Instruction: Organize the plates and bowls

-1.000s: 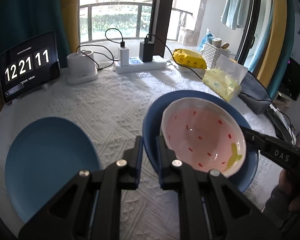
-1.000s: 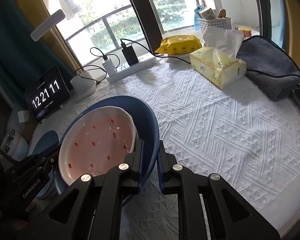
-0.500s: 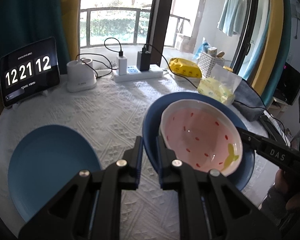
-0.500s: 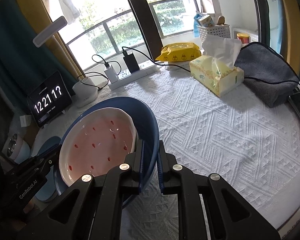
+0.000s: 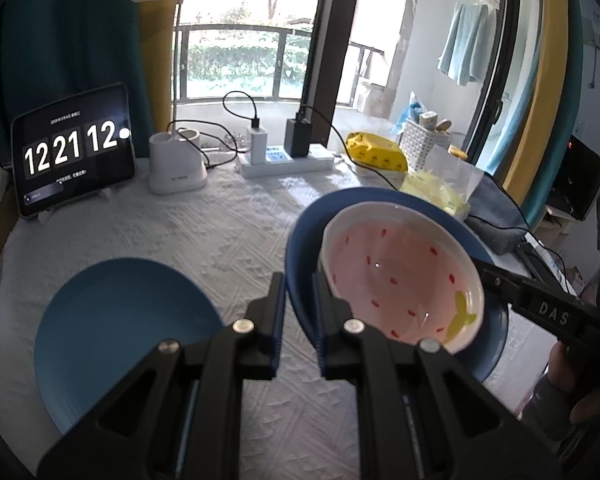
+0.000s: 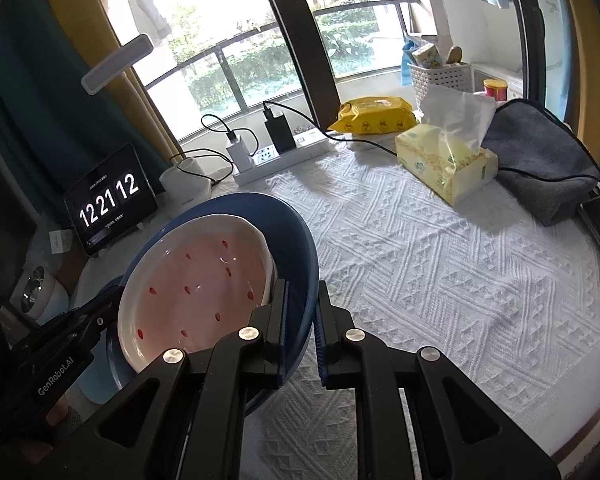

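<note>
White quilted cloth [image 6: 440, 264] covered the table by a balcony window, and daylight fell across it. Near the lens of the left wrist camera, the left gripper [image 5: 296, 300] was closed tight on the near rim of a dark blue bowl [image 5: 300, 248], one pad inside the wall and one outside. On the opposite side the right gripper [image 6: 300, 308] pinched the same bowl's rim [image 6: 296, 236] in the same way, its jaws parted only by the thickness of the wall. Between the two grips the blue bowl was held up off the cloth, tilted. Inside it sat a white bowl [image 5: 400, 276] with a pink interior, red seed marks and a yellow-green leaf, leaning against the blue wall. A person's hand [image 5: 580, 392] showed behind the right gripper at the edge of the left view.

Left of the held bowls, a blue plate [image 5: 128, 336] lay flat on the cloth. Farther back stood a tablet [image 5: 72, 148] showing a clock, a white lamp base [image 5: 176, 168], and a power strip [image 5: 284, 160] with chargers plugged in. To the right were a yellow wipes pack [image 6: 374, 116], a tissue box [image 6: 446, 164], a white basket [image 6: 440, 76] and a folded grey cloth [image 6: 540, 160].
</note>
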